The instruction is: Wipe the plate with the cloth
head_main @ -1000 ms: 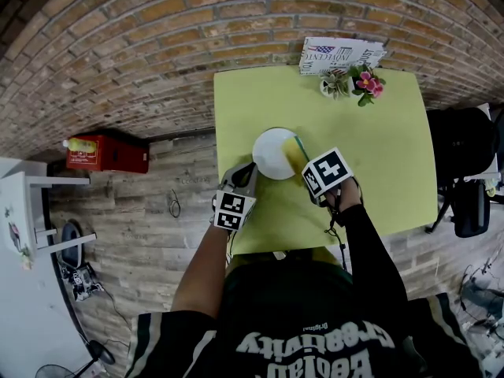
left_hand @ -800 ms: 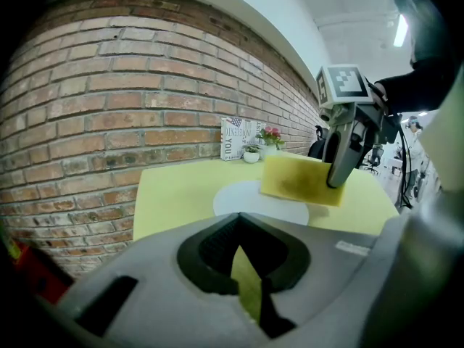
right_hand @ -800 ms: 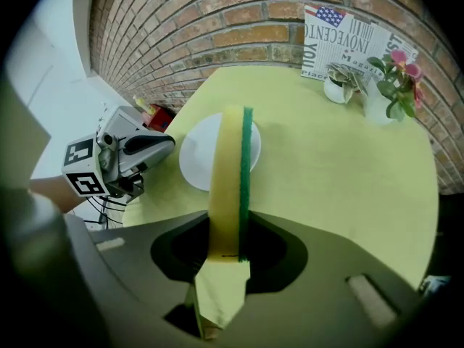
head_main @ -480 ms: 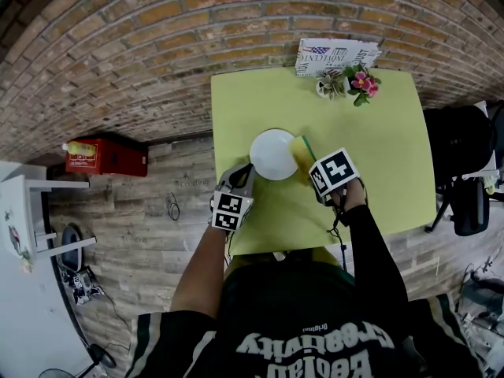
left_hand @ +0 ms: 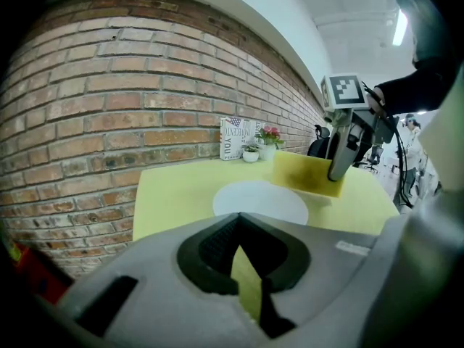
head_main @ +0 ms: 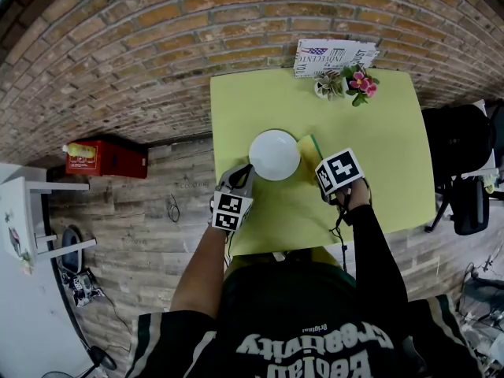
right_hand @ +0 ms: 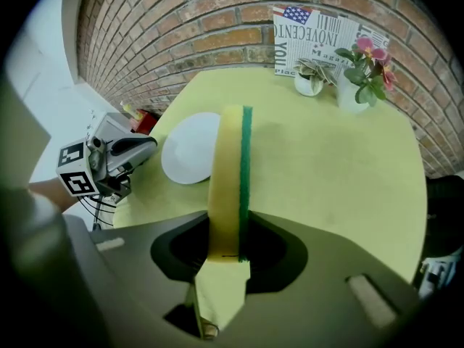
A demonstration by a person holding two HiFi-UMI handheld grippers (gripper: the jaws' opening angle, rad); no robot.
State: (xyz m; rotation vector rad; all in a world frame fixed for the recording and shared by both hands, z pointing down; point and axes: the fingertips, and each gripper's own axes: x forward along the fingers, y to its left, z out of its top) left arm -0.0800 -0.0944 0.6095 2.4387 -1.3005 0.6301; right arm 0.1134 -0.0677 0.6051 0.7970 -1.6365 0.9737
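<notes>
Yellow cloth (right_hand: 230, 172), soft and light I'd judge, stands on edge, pinched at its near end in my right hand-held gripper (right_hand: 228, 249), green face right, long axis pointing away from me, just beside the breakable plate (right_hand: 190, 149) on the surface (head_main: 378, 148); my left hand-held gripper (left_hand: 243, 227) is pressed together, empty
</notes>
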